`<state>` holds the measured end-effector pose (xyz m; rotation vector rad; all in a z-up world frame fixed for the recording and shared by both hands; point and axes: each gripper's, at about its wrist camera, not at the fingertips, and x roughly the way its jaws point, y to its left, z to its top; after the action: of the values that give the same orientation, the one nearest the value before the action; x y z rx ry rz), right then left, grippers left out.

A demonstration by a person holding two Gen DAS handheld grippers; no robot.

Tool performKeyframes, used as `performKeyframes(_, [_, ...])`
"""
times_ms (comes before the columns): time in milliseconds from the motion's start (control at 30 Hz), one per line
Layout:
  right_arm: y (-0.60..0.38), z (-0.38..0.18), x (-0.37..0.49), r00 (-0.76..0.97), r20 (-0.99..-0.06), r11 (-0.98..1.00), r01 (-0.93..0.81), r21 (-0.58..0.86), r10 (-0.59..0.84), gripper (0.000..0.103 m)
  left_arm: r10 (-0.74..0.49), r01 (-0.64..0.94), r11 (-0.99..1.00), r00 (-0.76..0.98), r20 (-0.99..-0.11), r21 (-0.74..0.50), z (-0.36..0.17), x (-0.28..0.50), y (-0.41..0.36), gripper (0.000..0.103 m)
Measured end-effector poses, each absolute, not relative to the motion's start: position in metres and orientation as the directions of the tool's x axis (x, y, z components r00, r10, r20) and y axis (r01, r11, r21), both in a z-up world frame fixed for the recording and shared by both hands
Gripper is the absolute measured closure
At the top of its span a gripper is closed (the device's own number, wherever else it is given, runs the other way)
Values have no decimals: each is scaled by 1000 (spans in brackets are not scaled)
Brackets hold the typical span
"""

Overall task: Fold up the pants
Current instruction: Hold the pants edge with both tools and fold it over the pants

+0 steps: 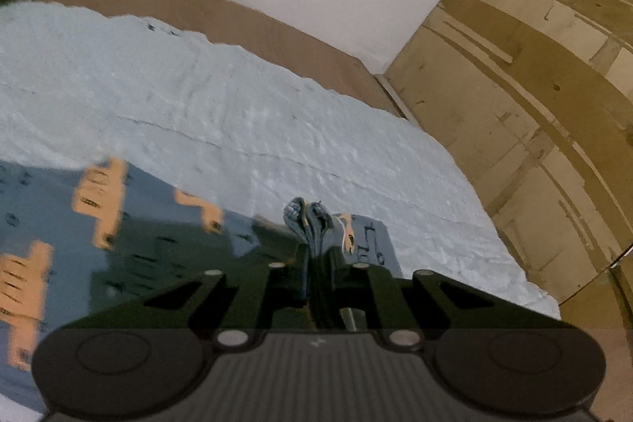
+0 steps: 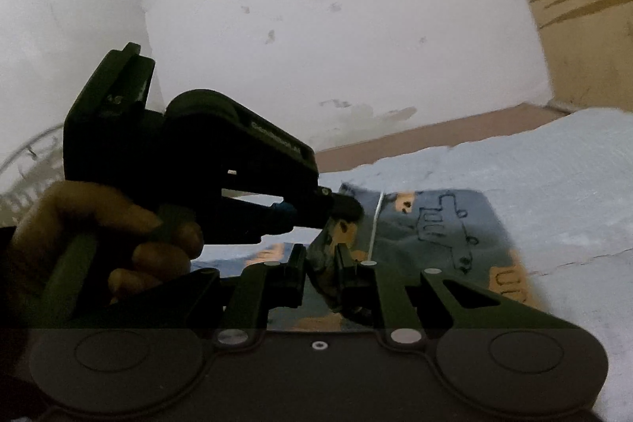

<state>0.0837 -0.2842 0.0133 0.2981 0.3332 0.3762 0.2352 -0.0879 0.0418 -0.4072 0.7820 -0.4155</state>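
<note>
Pinching the patterned blue pants [image 1: 150, 224] at bunched edges, left gripper [image 1: 316, 263] and right gripper [image 2: 321, 263] jaws clamp cloth, likely to lift a fold off the bed [image 1: 237, 113].

The left gripper [image 1: 316, 256] is pinched tight on the pants [image 1: 158, 236] and tips down. Just beside it, the right gripper [image 2: 322, 263] pinches the pants too. A hand [image 2: 99, 244] holds the left gripper.

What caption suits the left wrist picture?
Black left tongs pinch a bunched edge of blue patterned pants above a pale blue bedsheet.
</note>
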Motion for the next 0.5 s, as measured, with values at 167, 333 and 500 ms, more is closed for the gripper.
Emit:
performKeyframes(167, [-262, 20, 91, 840, -263, 859, -375, 348, 474, 87, -455, 173, 869, 651, -608, -465, 49, 232, -54, 94])
performKeyframes(333, [-233, 14, 97, 791, -303, 837, -433, 336, 531, 87, -412, 137, 888, 659, -629, -439, 39, 226, -22, 94])
performKeyframes(500, [-211, 5, 105, 750, -349, 823, -464, 328, 562, 87, -388, 97, 895, 650, -654, -435, 21, 227, 2, 94])
